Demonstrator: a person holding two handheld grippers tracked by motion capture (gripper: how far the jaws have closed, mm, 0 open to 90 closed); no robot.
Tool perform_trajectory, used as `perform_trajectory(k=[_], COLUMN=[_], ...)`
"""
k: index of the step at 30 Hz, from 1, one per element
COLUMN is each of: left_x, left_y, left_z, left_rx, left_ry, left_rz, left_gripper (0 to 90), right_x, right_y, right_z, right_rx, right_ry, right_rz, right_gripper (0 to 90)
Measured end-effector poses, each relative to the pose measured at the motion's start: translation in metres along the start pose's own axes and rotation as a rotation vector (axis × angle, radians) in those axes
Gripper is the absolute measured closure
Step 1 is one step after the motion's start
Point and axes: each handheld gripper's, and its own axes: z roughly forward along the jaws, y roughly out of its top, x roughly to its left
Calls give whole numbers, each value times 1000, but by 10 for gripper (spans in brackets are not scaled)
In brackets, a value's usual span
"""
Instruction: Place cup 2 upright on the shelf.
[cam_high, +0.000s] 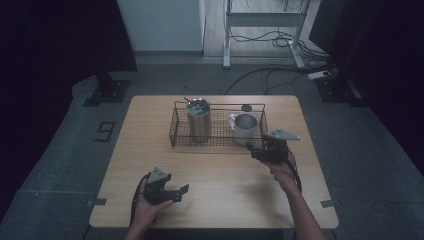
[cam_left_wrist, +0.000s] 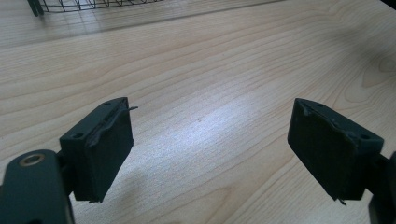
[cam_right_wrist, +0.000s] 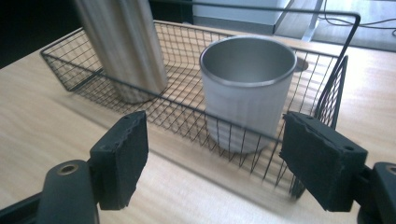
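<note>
A black wire basket (cam_high: 175, 131) stands at the far middle of the wooden table (cam_high: 225, 185). Inside it a tall steel tumbler (cam_high: 198, 121) stands at the left and a white mug (cam_high: 245, 128) with a steel inside at the right. My right gripper (cam_high: 252, 151) hovers just in front of the basket's right end, open, with nothing between its pads. In the right gripper view the mug (cam_right_wrist: 247, 88) sits straight ahead behind the basket's wire wall (cam_right_wrist: 187, 108), the tumbler (cam_right_wrist: 123, 42) to its left. My left gripper (cam_high: 180, 194) is open over bare wood near the front edge.
A small dark round disc (cam_high: 246, 107) lies on the table behind the basket. Beyond the table are a black stand foot (cam_high: 107, 92) at the left, desk legs and cables (cam_high: 265, 35) at the back. Bare wood lies under the left gripper (cam_left_wrist: 210, 154).
</note>
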Motion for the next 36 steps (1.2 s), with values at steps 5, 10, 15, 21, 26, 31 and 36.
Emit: perform_trajectory(k=[5, 10, 15, 21, 26, 31, 36], left_x=[0, 1, 1, 0, 0, -1, -2], left_y=[0, -1, -1, -2, -2, -3, -4], left_z=[-1, 0, 0, 2, 3, 5, 6], left_rx=[-3, 0, 2, 9, 10, 19, 23], left_ry=[-1, 4, 5, 8, 9, 12, 12], left_rz=[-2, -3, -2, 3, 4, 7, 10], left_gripper=[144, 144, 144, 144, 144, 144, 144], right_x=[3, 2, 3, -2, -7, -9, -10], right_y=[-13, -27, -47, -74, -97, -108, -113], right_z=[-15, -30, -40, -47, -45, -43, -40], right_rx=[-16, -35, -29, 1, 52, 79, 106], right_ry=[4, 14, 24, 28, 23, 36, 33], right_rz=[-13, 7, 14, 52, 73, 83, 82], right_gripper=[238, 247, 252, 262, 264, 266, 267])
